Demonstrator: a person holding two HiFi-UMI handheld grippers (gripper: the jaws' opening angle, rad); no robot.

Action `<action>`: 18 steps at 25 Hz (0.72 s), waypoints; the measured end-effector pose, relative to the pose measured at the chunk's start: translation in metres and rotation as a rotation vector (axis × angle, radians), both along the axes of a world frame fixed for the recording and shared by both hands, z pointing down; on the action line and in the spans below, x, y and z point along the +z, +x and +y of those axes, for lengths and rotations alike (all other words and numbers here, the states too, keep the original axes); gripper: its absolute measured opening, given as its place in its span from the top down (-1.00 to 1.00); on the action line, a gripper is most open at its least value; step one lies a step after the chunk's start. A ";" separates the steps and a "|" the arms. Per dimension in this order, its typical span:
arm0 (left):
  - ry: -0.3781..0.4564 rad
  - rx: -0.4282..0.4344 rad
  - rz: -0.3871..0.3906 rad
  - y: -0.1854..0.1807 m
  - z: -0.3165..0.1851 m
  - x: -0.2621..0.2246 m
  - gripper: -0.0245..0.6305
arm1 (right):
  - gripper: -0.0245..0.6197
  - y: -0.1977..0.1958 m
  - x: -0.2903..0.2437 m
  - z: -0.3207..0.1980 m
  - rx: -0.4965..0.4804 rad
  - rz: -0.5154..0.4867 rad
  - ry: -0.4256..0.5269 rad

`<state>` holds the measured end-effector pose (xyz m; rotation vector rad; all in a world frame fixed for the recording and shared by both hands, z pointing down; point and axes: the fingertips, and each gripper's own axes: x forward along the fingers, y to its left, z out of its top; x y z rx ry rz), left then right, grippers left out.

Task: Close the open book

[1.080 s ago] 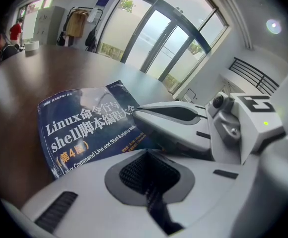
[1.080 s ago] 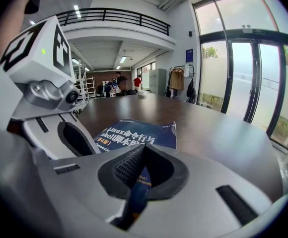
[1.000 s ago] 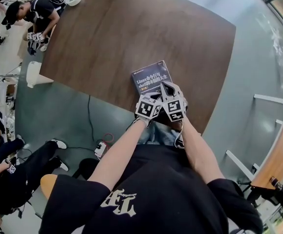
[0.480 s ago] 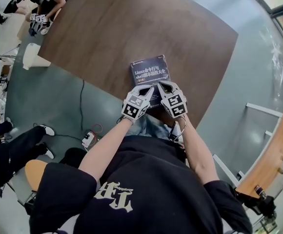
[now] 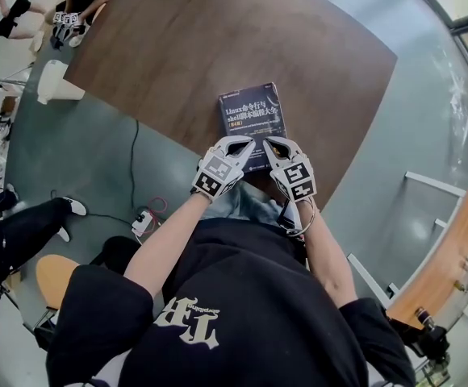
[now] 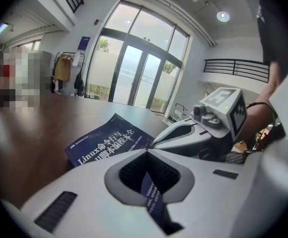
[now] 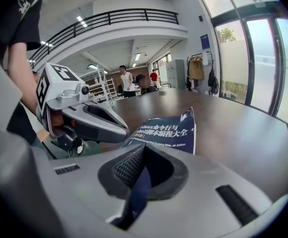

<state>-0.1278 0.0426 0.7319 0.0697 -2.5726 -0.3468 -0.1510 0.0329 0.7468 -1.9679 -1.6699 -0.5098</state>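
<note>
Book [image 5: 250, 115] lay shut, cover up, just ahead of my left tongs [image 5: 244, 143] and right tongs [image 5: 269, 142], both pinched together and empty, so I judged closing done, only withdrawal remaining.

The dark navy paperback book [image 5: 252, 123] with white title lettering lies closed and flat, front cover up, on the brown wooden table [image 5: 218, 47], close to the table's near edge.
</note>
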 end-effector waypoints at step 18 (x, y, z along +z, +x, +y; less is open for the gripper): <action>0.003 -0.001 0.017 0.007 -0.002 0.011 0.92 | 0.96 0.005 0.001 -0.010 0.016 0.042 0.004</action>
